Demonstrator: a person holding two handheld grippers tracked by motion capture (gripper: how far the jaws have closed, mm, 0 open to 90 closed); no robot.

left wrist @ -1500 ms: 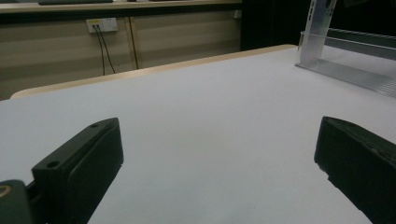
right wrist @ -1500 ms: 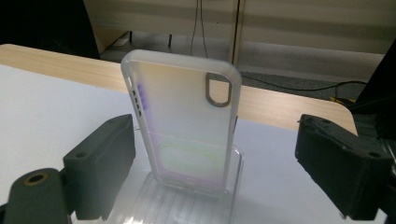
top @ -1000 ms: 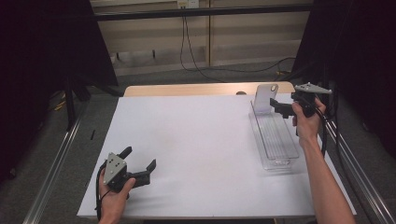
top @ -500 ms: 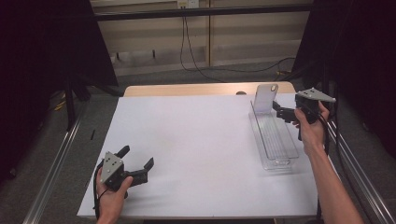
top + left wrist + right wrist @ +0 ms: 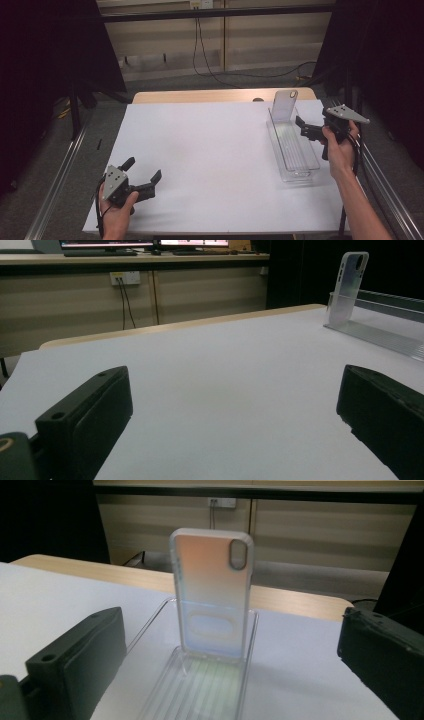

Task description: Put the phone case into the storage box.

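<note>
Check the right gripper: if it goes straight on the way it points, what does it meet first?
Probably the phone case standing upright at the far end of the clear tray. The right gripper, jaws open, points straight at it; depth is unclear.

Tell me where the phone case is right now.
In the high view the phone case stands upright at the far end of the clear tray, on the table's right side, just ahead of the open right hand-held gripper.

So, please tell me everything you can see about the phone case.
The phone case looks like clear, faintly iridescent plastic with a frosted rim, an oval camera cutout at its top corner and a pale oval mark lower down. It stands upright at the far end of the clear ridged tray, its bottom edge in the tray. Nothing else touches it.
</note>
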